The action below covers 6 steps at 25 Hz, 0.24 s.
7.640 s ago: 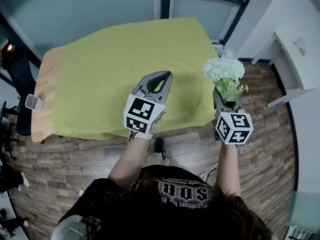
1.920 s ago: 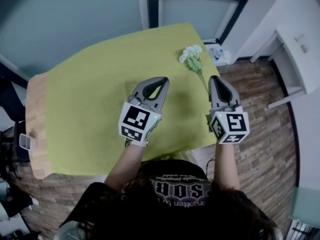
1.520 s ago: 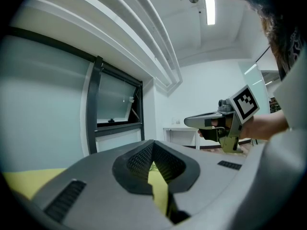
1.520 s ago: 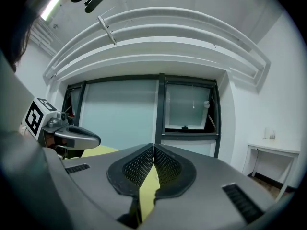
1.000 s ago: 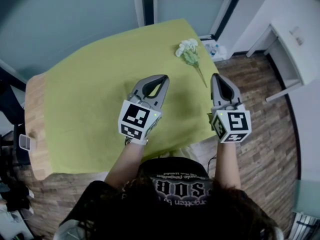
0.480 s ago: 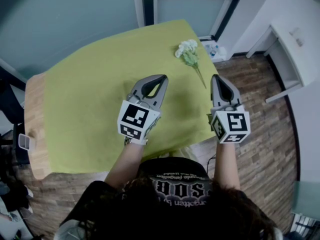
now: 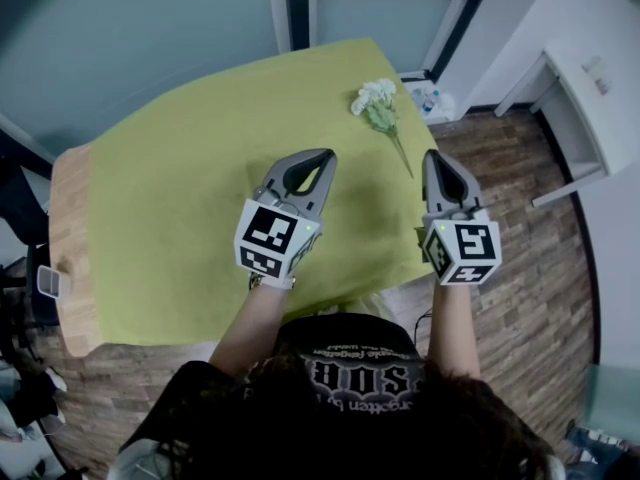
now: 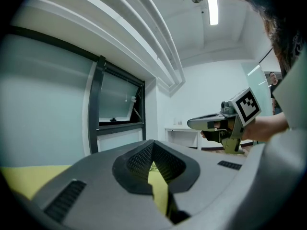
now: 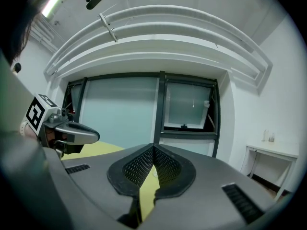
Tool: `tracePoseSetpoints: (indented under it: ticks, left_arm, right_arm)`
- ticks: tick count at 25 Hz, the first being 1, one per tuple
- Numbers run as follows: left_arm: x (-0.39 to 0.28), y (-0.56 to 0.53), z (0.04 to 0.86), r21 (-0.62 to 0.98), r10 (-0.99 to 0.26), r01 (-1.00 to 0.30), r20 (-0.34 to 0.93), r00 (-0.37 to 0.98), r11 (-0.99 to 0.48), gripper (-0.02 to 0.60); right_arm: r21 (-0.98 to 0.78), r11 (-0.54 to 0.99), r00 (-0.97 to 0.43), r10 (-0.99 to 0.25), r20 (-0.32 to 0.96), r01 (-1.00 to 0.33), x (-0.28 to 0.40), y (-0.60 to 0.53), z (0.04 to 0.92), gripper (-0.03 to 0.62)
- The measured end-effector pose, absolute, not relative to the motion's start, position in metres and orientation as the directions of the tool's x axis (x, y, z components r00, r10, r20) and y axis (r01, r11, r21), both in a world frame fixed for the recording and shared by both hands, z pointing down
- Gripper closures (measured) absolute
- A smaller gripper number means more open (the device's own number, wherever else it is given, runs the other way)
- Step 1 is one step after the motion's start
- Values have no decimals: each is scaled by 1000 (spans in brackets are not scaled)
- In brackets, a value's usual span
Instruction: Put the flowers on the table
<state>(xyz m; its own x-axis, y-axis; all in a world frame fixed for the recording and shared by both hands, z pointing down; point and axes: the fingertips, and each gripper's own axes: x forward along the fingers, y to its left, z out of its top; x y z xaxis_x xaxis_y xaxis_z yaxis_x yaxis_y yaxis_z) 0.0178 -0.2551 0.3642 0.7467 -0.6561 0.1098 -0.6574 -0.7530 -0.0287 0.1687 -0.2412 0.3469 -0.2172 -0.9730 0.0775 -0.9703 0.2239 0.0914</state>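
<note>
A bunch of white flowers (image 7: 376,100) with green leaves and a thin stem lies flat on the green tablecloth (image 7: 190,168), near the table's far right corner. My right gripper (image 7: 433,155) hovers just short of the stem's end, shut and with nothing between its fingers. My left gripper (image 7: 322,156) is held over the middle of the cloth, its tips together and nothing in them. Each gripper view shows its own jaws meeting, the left gripper (image 8: 152,143) and the right gripper (image 9: 153,146), and the other gripper level alongside.
Bare wooden tabletop (image 7: 68,238) shows at the cloth's left end. A dark window frame (image 7: 290,8) stands behind the table. A white desk (image 7: 590,88) is at the right over the plank floor (image 7: 520,208). Small items (image 7: 430,98) sit beyond the far corner.
In the earliest frame my right gripper held the flowers upright; they now lie on the cloth, apart from it. Over the last second nothing has visibly moved.
</note>
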Motion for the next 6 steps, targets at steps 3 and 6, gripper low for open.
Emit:
tracePoseSetpoints:
  ticks: [3, 6]
  left_arm:
    - [19, -257, 366, -31, -657, -658, 117, 745, -752, 584]
    - [21, -259, 369, -47, -657, -657, 124, 744, -753, 584]
  right_arm:
    - [114, 231, -222, -971, 88, -966, 167, -243, 348, 564]
    - [125, 237, -227, -970, 90, -963, 167, -245, 348, 564]
